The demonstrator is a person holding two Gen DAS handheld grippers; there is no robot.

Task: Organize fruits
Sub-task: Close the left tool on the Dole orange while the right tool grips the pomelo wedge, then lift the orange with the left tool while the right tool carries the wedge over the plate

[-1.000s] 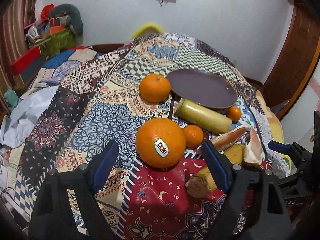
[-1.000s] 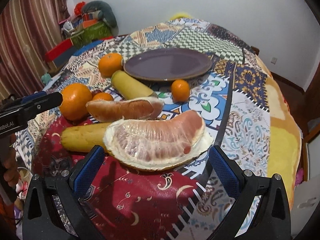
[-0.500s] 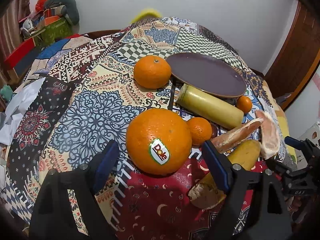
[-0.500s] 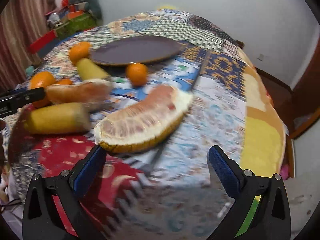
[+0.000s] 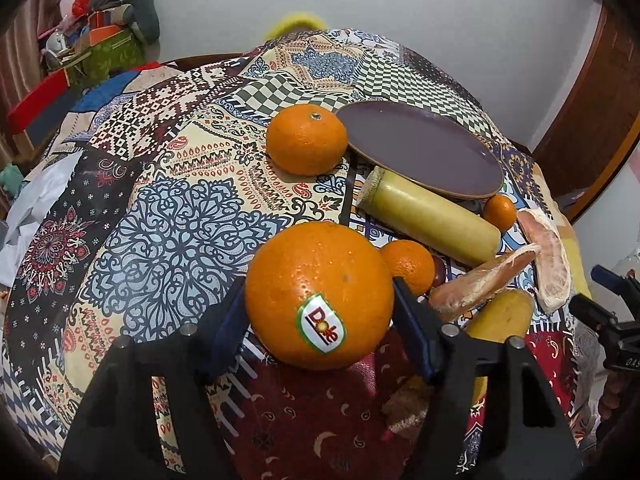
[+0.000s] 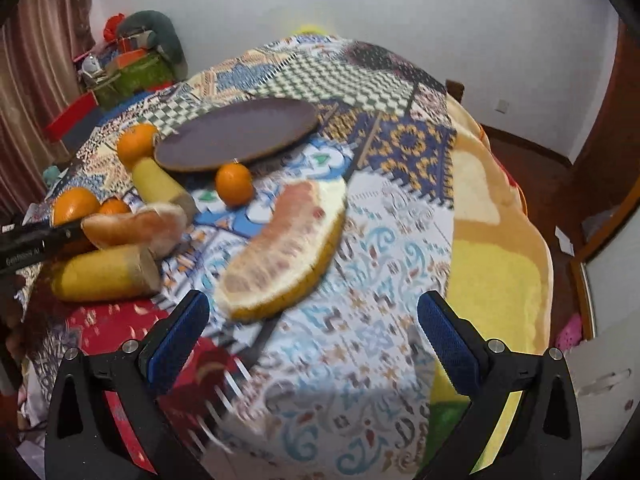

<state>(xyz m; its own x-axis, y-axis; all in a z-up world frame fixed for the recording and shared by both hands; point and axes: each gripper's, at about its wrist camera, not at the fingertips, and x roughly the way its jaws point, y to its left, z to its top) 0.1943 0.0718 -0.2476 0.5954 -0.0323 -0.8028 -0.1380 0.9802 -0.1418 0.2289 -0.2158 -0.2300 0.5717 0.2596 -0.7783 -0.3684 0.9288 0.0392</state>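
The big round orange with the sticker [image 5: 319, 296] is enclosed by the just-closing left hand-held gripper [image 5: 320, 312], its blue pads at both sides. The right hand-held gripper [image 6: 312, 332] is held wide over open patterned cloth [image 6: 360, 280], nothing gripped, with the pale pomelo wedge [image 6: 288, 244] just ahead.

The left gripper [image 5: 320, 316] tilts steeply downward, and its jaws have just been closing; the blue pads [image 5: 412, 332] now sit against both flanks of the large orange [image 5: 320, 296] caught between them. The right gripper [image 6: 312, 344] tilts down as well, its jaws spread wide with nothing between the blue pads [image 6: 178, 338]. In the right wrist view, one black finger of the left gripper reaches in from the left edge, with part of the person's hand [image 6: 10, 300] just below it.
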